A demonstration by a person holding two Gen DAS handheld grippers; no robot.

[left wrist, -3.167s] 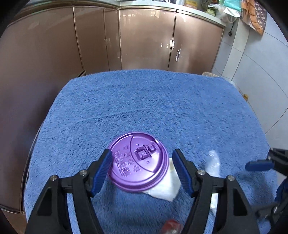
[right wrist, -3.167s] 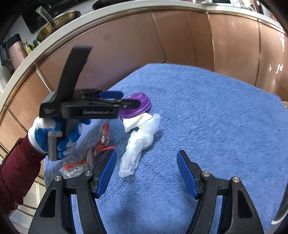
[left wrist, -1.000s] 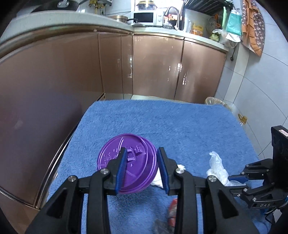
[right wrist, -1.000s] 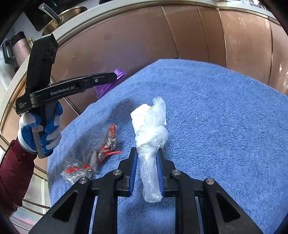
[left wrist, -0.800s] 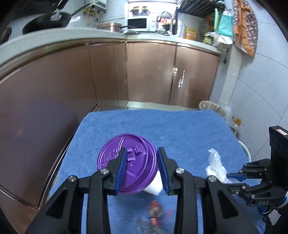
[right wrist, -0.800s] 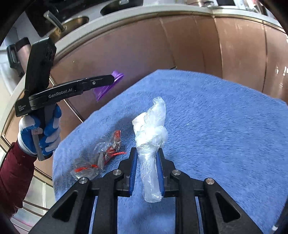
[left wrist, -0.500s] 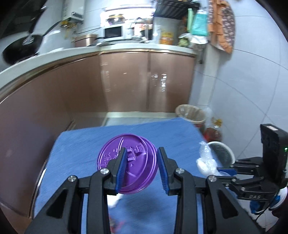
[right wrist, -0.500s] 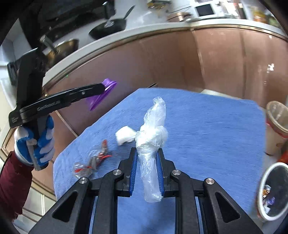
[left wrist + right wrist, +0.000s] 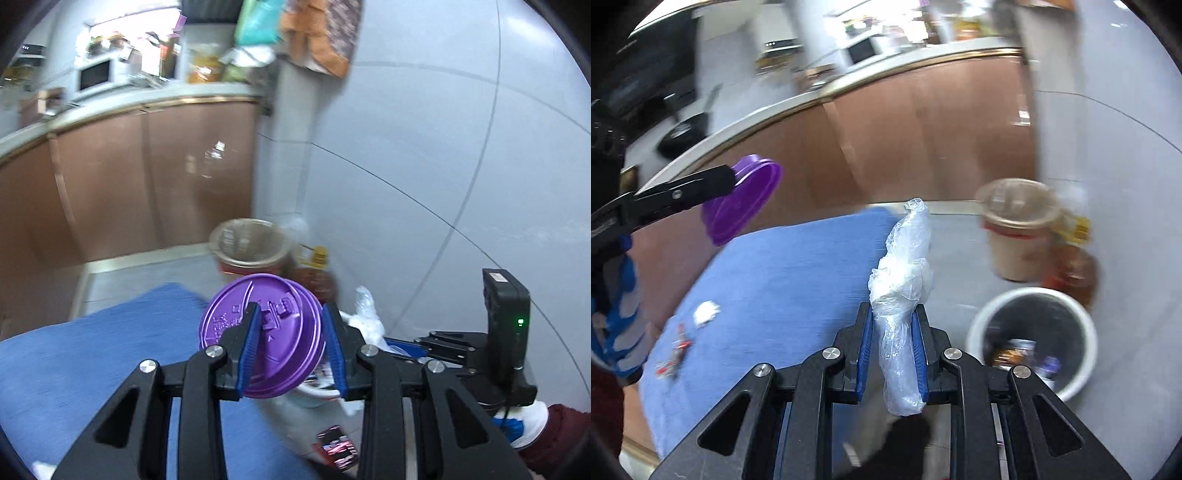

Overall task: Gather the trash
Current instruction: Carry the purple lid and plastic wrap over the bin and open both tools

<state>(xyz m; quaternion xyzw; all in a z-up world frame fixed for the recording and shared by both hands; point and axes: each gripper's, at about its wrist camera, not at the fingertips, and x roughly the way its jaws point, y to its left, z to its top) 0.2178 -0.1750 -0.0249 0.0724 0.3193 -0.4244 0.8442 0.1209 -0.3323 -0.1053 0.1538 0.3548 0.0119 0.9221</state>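
Now both grippers have swung away from the blue-towelled surface toward the corner of the room, each carrying its catch; a second ago the towel filled both views, and now floor, wall and bins do. In the left wrist view the left gripper is clamped on the purple lid, held on edge between the pads; the right gripper is clamped on the crumpled clear plastic bag, which stands up out of its jaws. Ahead and to the right of the right gripper, down on the floor, sits the white waste bin with wrappers already inside; a tan lined bin stands beyond it. So the carry looks nearly done, and the release over the white bin is probably next; behind, to the left of the right gripper, a white scrap and a red-printed wrapper lie on the towel, so another trip seems needed.
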